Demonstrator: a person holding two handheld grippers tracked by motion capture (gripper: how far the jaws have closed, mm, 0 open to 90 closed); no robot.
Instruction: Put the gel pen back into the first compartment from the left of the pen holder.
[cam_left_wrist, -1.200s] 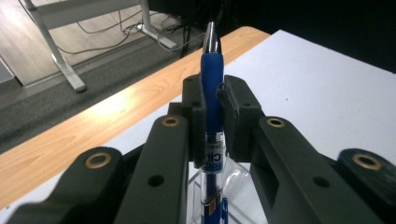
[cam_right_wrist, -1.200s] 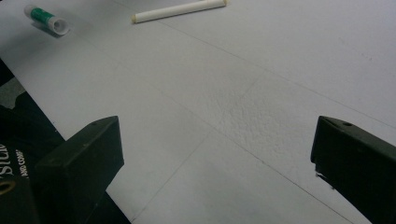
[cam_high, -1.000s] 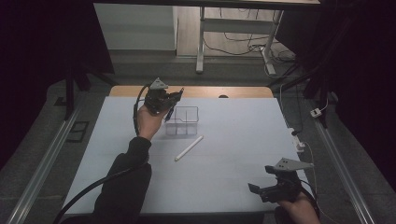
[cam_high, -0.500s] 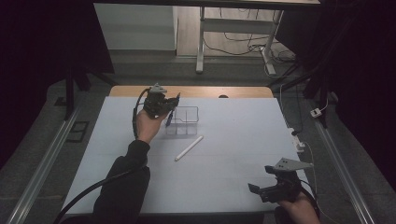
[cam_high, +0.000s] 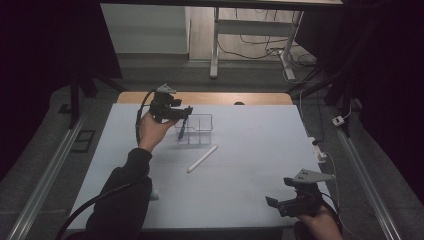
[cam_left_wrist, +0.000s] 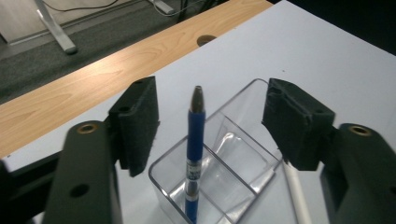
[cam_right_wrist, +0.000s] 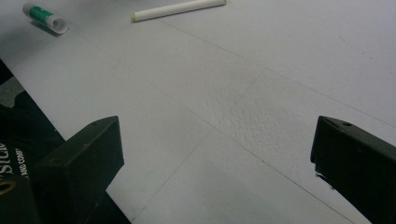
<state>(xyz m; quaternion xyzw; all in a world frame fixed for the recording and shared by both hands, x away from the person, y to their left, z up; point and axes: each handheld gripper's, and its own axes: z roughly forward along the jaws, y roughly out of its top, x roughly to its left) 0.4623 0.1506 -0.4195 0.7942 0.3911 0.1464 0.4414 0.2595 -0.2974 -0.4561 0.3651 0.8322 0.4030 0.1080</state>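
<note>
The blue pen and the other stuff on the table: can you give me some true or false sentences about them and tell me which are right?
1. The blue pen stands in the clear box. True.
2. The left gripper squeezes the pen tight. False: its jaws have just been opening, and the pen stands free between them, touching neither pad.
3. The white stick lies inside the clear box. False: it lies flat on the white table, beside the box.
4. The right gripper is open, with nothing between its jaws. True.
5. A green-and-white tube lies on the table. True.
</note>
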